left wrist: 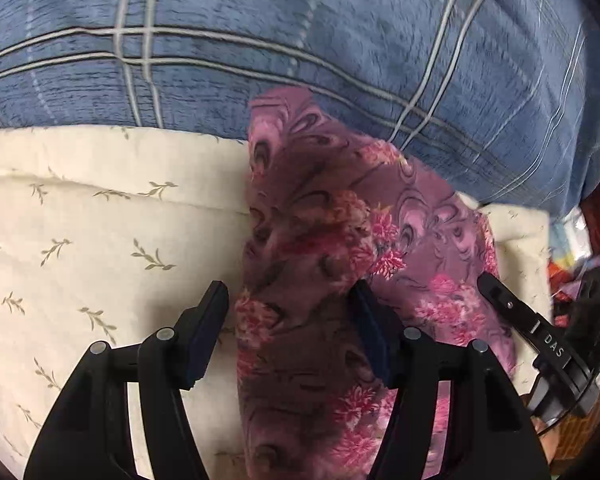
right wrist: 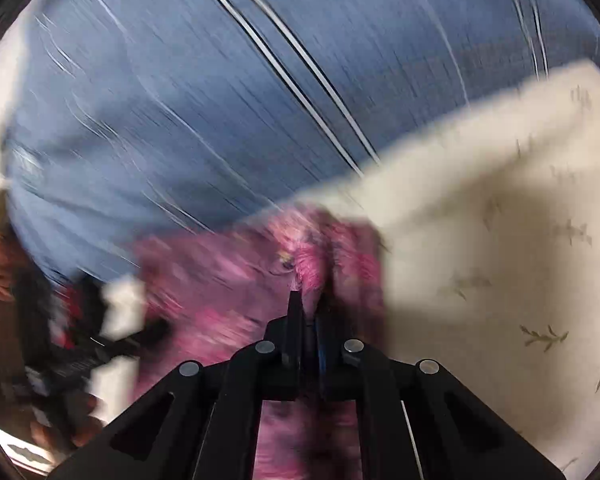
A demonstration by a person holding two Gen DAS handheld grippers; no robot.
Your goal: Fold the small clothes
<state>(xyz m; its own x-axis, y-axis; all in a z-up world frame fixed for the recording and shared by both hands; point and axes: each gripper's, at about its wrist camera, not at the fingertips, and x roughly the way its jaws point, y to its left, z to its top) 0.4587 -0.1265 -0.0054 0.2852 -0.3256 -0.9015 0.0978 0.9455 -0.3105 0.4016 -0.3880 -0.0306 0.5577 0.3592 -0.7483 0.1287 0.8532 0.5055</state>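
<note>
In the left wrist view, the left gripper [left wrist: 288, 312] is hanging with fingers spread astride the garment [left wrist: 320, 240], which is lying on the cream sheet [left wrist: 80, 240] near the blue quilt [left wrist: 300, 40]. In the blurred right wrist view, the right gripper [right wrist: 307, 316] is pinching the garment's [right wrist: 220, 280] near edge; that thin bite may be slipping, spoiling the fold.

A blue plaid quilt [left wrist: 300, 40] fills the far side, lying next to a cream sheet with leaf sprigs [left wrist: 80, 240]; colourful clutter [left wrist: 580, 240] sits at the right edge.
</note>
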